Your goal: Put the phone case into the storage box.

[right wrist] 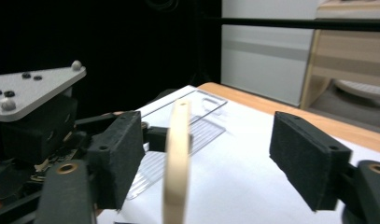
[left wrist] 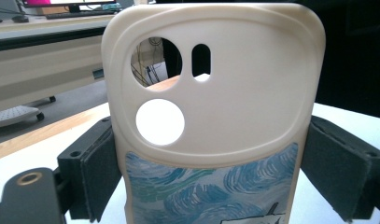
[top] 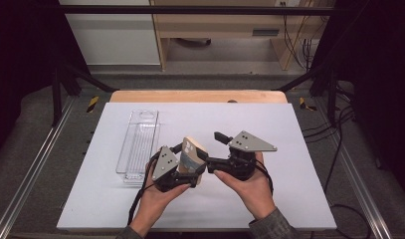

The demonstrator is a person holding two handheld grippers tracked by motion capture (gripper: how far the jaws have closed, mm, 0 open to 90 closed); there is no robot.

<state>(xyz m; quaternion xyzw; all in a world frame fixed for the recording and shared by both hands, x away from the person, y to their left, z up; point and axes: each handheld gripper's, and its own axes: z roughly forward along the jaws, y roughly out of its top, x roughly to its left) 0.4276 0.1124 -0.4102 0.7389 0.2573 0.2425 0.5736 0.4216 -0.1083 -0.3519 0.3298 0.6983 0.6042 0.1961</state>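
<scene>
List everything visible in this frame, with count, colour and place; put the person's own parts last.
phone case: one, cream with a blue swirl print, upright between both tools near the table's front middle
clear plastic package: one, transparent, flat on the sheet left of the hands
table sheet: one, white, over a wooden tabletop
left tool: one, black with a grey plate, clamped on the case's sides
right tool: one, black, jaws open either side of the case's edge
hands: two, at the bottom edge

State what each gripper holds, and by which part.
The left gripper clamps the phone case by its two long side edges, at the painted lower half. The right gripper holds nothing: its jaws stand open around the case's edge, not touching.
</scene>
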